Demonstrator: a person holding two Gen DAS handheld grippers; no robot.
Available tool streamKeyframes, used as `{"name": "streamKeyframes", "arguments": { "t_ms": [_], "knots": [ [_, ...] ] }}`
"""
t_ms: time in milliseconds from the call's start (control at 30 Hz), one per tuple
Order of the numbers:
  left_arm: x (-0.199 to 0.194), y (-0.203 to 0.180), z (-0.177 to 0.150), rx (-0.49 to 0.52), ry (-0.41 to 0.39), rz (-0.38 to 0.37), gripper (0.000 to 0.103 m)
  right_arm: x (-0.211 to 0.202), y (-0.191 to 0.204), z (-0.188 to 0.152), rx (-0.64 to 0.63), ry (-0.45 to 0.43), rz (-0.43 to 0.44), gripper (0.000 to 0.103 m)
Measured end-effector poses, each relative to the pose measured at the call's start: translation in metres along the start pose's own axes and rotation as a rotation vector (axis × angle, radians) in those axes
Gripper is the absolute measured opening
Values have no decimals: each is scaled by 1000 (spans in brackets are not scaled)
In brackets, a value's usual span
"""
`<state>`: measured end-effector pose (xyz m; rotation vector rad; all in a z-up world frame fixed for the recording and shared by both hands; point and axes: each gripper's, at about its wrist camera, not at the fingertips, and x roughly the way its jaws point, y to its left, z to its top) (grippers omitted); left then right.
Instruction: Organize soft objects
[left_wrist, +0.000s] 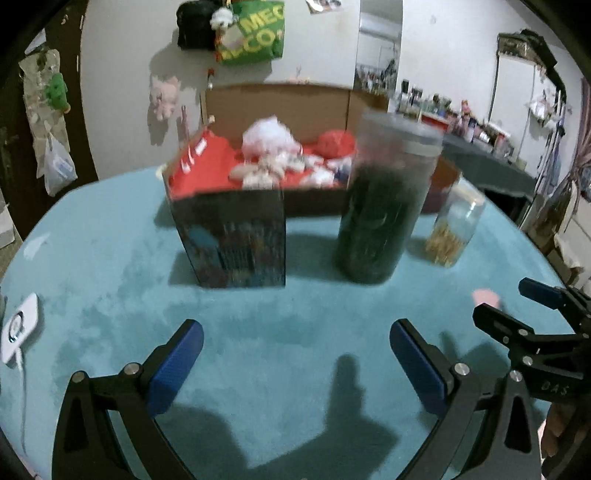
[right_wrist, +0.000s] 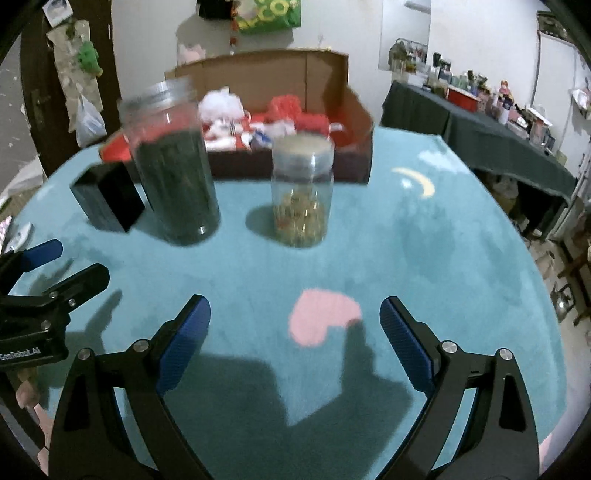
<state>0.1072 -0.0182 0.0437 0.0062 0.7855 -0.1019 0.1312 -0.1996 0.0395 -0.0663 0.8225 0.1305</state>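
The soft objects (left_wrist: 273, 155) lie in an open cardboard box (right_wrist: 354, 110) with a red lining, placed at the far side of the teal table cover. A white fluffy item (left_wrist: 267, 134) sits at the rear centre of the pile. A red fluffy item (left_wrist: 336, 142) lies to its right. Smaller white and pale pieces (left_wrist: 258, 171) are heaped in front of these. Motion blur prevents finer identification. All soft items rest inside the box.

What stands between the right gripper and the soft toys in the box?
In the right wrist view, the small jar stands between the right gripper and the toy box.
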Motion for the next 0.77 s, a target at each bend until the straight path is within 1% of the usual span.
{"name": "streamKeyframes", "arguments": {
  "t_ms": [167, 300, 433, 767],
  "knots": [
    [16, 2, -4, -22, 65, 14, 103, 18, -4, -8, 34, 66, -10, 94],
    [24, 4, -5, -27, 97, 32, 103, 20, -5, -8, 40, 78, -21, 95],
    [25, 1, -6, -8, 99, 56, 103, 21, -4, -8, 43, 79, -28, 96],
    [23, -2, -11, -14, 98, 60, 103, 21, -5, -7, 45, 80, -28, 97]
  ]
}}
